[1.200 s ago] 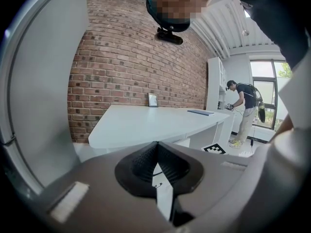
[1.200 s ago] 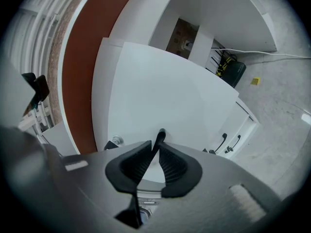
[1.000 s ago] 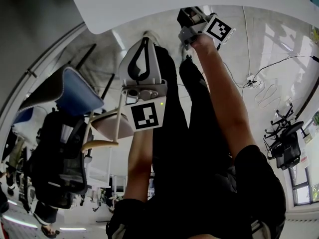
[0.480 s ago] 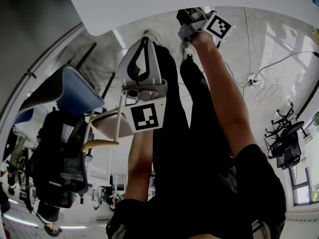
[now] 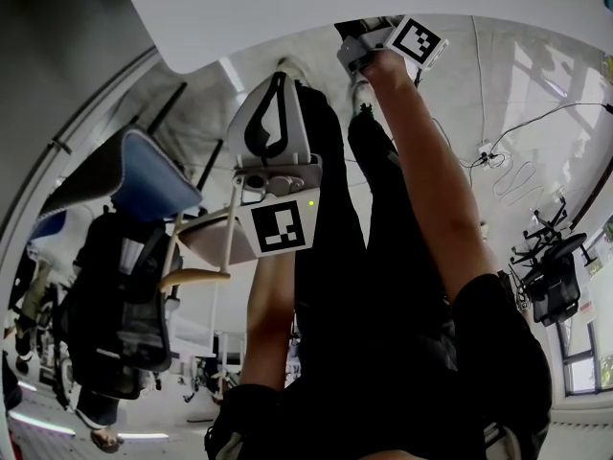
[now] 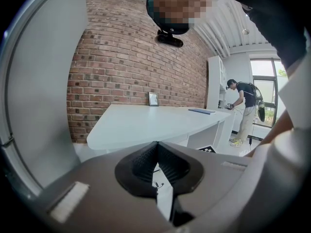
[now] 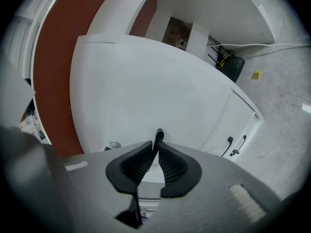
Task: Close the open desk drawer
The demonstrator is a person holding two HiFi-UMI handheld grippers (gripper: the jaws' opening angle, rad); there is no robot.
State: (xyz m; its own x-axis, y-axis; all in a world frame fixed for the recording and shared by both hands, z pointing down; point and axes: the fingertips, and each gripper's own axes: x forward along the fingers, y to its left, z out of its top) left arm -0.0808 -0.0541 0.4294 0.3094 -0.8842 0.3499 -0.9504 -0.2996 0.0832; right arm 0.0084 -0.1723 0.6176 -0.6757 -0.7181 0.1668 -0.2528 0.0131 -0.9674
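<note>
The white desk point(image 5: 335, 8) fills the top of the head view. My right gripper point(image 5: 369, 46) reaches up to the desk's edge, and its fingertips are hidden under that edge. In the right gripper view its jaws point(image 7: 156, 152) are shut on a thin black drawer handle point(image 7: 158, 136) that sticks up between the pads, with a white drawer front point(image 7: 148, 174) behind. My left gripper point(image 5: 277, 80) hangs in mid-air above the person's knees, away from the desk. Its pads point(image 6: 146, 161) are pressed together on nothing.
Two more black handles point(image 7: 234, 144) sit on a white cabinet front to the right. A blue chair point(image 5: 144, 175) and a black chair point(image 5: 115, 295) stand at the left, cables point(image 5: 488, 156) and another chair point(image 5: 546, 286) at the right. A person point(image 6: 243, 110) stands by the far cabinet.
My right gripper has shifted a little up and further under the desk edge in the head view. The left gripper has stayed where it was.
</note>
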